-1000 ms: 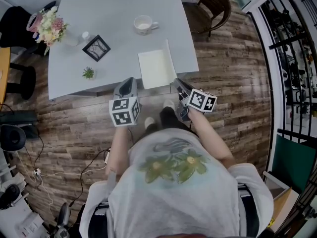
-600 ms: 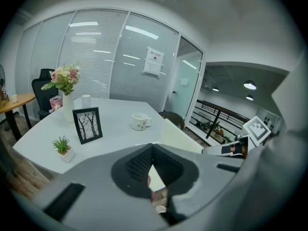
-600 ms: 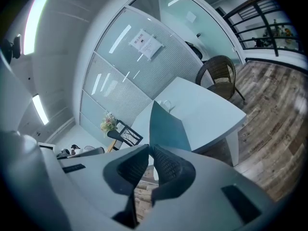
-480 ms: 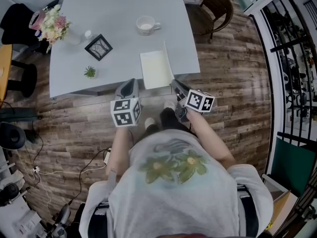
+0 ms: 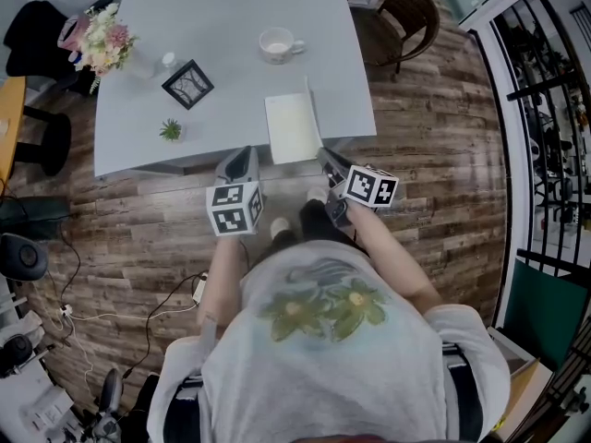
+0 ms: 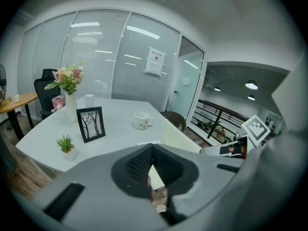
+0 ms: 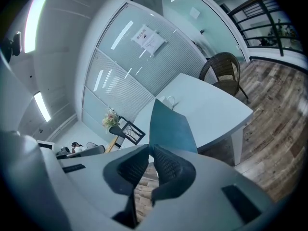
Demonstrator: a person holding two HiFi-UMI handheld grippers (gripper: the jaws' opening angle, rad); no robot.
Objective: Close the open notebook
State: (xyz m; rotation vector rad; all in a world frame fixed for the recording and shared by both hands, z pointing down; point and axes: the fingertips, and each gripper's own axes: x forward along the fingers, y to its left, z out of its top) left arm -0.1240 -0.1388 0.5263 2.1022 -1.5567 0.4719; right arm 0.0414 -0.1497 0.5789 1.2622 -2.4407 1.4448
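Note:
The notebook (image 5: 291,129) lies open at the near edge of the pale table (image 5: 222,26), its cream page facing up. Its right cover (image 5: 311,109) stands almost upright. In the right gripper view that cover (image 7: 172,126) shows its teal outer face just beyond my jaws. My right gripper (image 5: 325,156) is shut and empty, its tips (image 7: 150,147) at the cover's near lower corner; I cannot tell if they touch it. My left gripper (image 5: 246,152) hangs shut and empty just off the table's near edge, left of the notebook. The left gripper view shows the cover's cream inner side (image 6: 178,137).
On the table stand a white mug (image 5: 277,44), a black picture frame (image 5: 187,85), a small potted plant (image 5: 170,131) and a vase of flowers (image 5: 103,44). A wicker chair (image 5: 402,7) stands beyond the table's right corner. A black railing (image 5: 545,109) runs along the right.
The notebook's right cover has swung from leaning outward to nearly upright. Both grippers have stayed almost where they were.

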